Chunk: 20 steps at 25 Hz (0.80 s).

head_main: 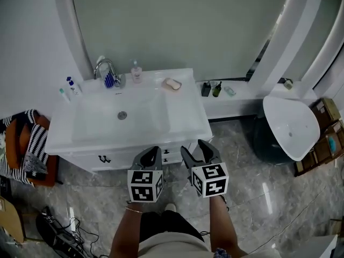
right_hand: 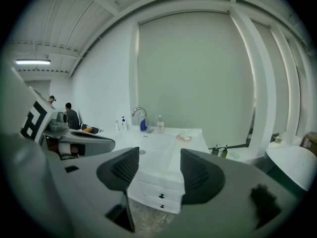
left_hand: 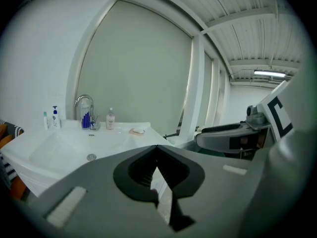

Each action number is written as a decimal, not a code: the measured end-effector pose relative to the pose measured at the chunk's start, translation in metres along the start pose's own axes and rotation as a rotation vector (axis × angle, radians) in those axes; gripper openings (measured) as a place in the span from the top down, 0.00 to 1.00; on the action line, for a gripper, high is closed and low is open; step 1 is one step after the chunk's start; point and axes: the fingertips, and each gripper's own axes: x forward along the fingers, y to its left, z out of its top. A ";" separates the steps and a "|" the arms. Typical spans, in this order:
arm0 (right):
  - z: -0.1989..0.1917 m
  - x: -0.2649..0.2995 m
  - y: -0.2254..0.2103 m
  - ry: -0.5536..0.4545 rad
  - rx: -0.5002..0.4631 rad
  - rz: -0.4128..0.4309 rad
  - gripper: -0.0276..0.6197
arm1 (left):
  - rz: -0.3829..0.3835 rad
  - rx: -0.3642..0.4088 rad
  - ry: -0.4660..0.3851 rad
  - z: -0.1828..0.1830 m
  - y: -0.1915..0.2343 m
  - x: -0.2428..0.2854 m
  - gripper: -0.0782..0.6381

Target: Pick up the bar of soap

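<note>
The left gripper [head_main: 154, 150] is held pressed together, the right gripper [head_main: 193, 147] spread and empty; the bar of soap [head_main: 172, 84] is only faintly resolved.

Left gripper [head_main: 152, 153]: grey body, dark ribbed jaw pads, white cube [head_main: 145, 185] with black square markers.
Right gripper [head_main: 200, 149]: same grey build, matching marker cube [head_main: 209, 179].
Wrist: thin bracelet [head_main: 133, 210].
Clothing: black shorts [head_main: 166, 222], pale top [head_main: 172, 247].

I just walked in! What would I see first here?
A big white sink stands in the middle, with the pinkish bar of soap at its back right corner. In front of it hover the left gripper, jaws together, and the right gripper, jaws apart.
</note>
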 end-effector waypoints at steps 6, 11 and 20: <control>-0.003 0.013 -0.008 0.020 -0.008 0.025 0.57 | 0.022 0.017 0.007 0.006 0.001 0.011 0.88; 0.006 0.021 -0.018 -0.001 -0.032 0.014 0.57 | 0.032 0.011 -0.002 0.013 0.006 0.026 0.88; 0.030 0.051 -0.051 -0.031 -0.040 -0.018 0.57 | 0.008 0.015 -0.020 0.031 0.022 0.074 0.88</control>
